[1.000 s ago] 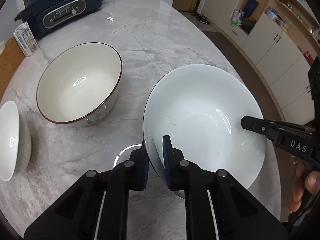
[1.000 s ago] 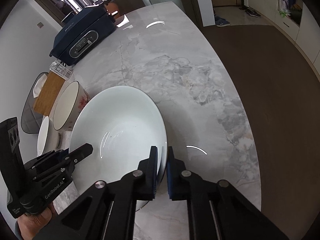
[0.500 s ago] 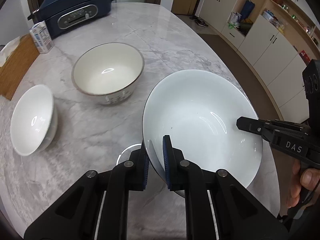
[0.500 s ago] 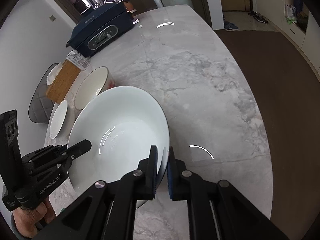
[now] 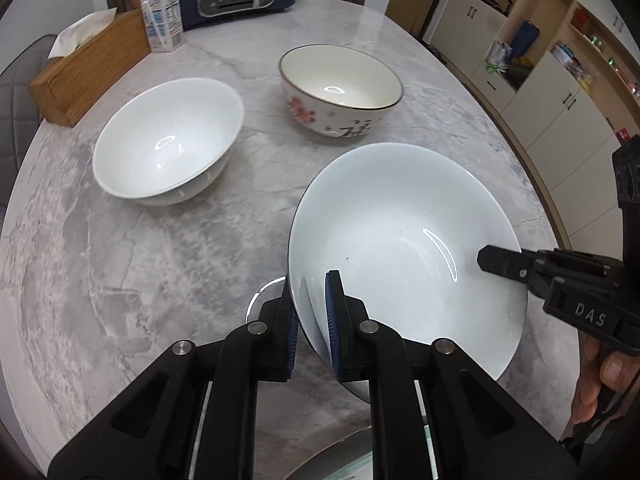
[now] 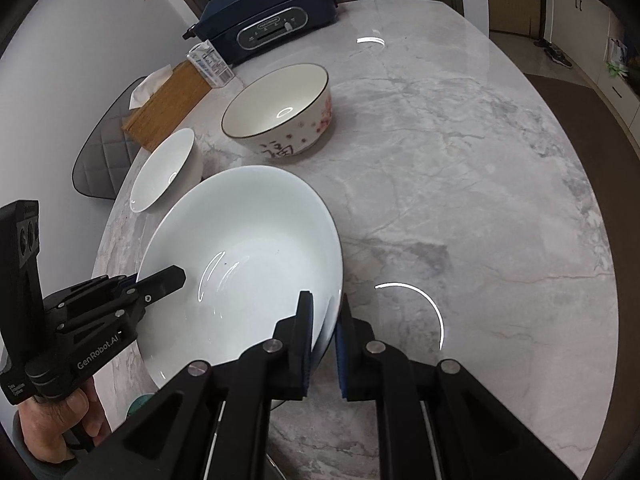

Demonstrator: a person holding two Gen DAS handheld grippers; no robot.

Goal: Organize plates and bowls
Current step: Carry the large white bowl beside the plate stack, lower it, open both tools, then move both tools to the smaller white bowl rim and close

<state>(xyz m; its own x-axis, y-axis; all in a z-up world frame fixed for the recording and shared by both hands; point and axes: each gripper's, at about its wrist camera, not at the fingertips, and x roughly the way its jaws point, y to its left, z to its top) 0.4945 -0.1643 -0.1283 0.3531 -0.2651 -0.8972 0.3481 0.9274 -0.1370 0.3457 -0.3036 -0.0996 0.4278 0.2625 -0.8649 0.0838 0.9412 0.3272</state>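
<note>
A wide white bowl [image 5: 404,240] [image 6: 248,248] hangs above the marble table, gripped at two places on its rim. My left gripper [image 5: 314,308] is shut on the near left rim, one pad inside and one outside. My right gripper [image 6: 325,320] is shut on the opposite rim. Each gripper also shows in the other view: the right gripper [image 5: 486,258] and the left gripper [image 6: 176,276]. A smaller white bowl [image 5: 168,144] [image 6: 168,168] and a cream bowl with red flowers and a dark rim [image 5: 340,88] [image 6: 280,108] stand on the table beyond.
A wooden tissue box [image 5: 88,64], a small carton [image 5: 162,20] and a dark blue cooker [image 6: 268,20] line the table's [image 6: 480,200] far side. A grey chair back [image 6: 104,152] stands at the left edge. Cabinets [image 5: 560,80] and floor lie to the right. A dark round rim [image 5: 340,460] shows below.
Both grippers have carried the wide bowl back toward the near side of the table. The flowered bowl and the small white bowl now lie farther ahead and more fully in view.
</note>
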